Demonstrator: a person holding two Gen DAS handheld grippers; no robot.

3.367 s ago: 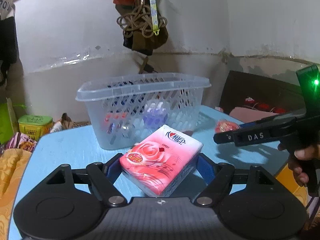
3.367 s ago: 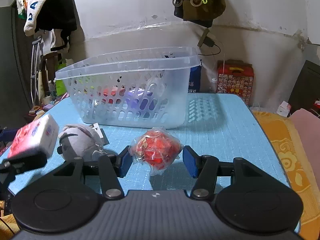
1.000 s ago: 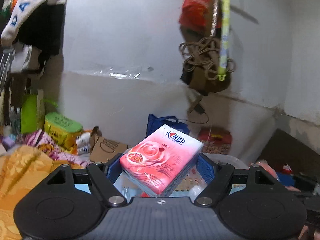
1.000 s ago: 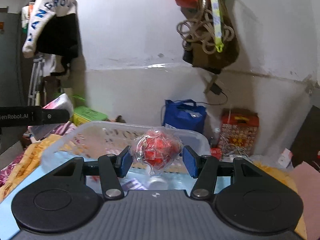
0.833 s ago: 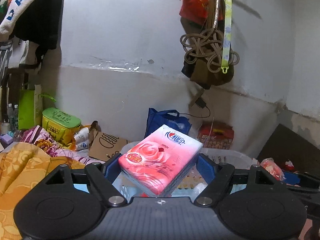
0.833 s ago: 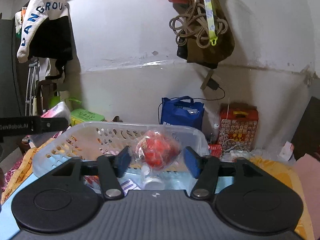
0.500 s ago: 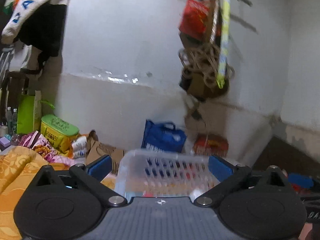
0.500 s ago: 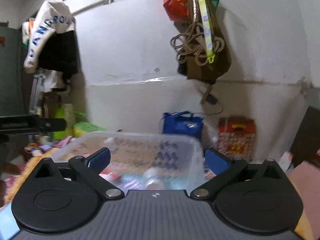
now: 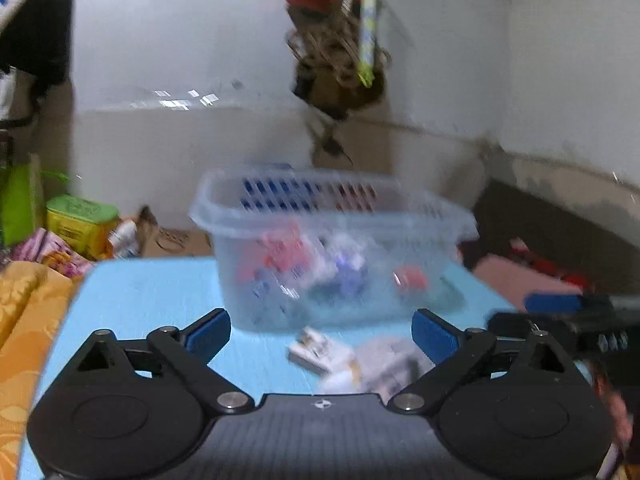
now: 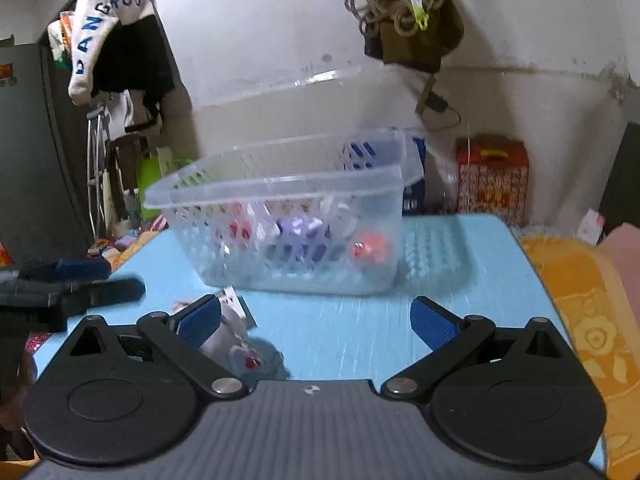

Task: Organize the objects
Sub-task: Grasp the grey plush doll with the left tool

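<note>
Now both drops done: tissue pack (image 9: 288,248) and red ball (image 10: 372,254) sit in the basket (image 10: 280,188); our left tool (image 9: 320,332) and right tool (image 10: 316,320) gape empty, plush (image 9: 384,364) next on table (image 10: 352,328).

The basket (image 10: 288,188) is see-through and pale, with rows of little holes, and inside it are red (image 10: 372,250), purple (image 10: 298,228) and pink (image 9: 286,246) things. The bench (image 10: 340,328) is light blue with thin lines on it, and a grey and white toy (image 10: 232,336) lies on it. Each gripper is black with blue pads (image 9: 434,334), and the cloth (image 10: 596,320) beside the bench is yellow-orange with a flower pattern.
</note>
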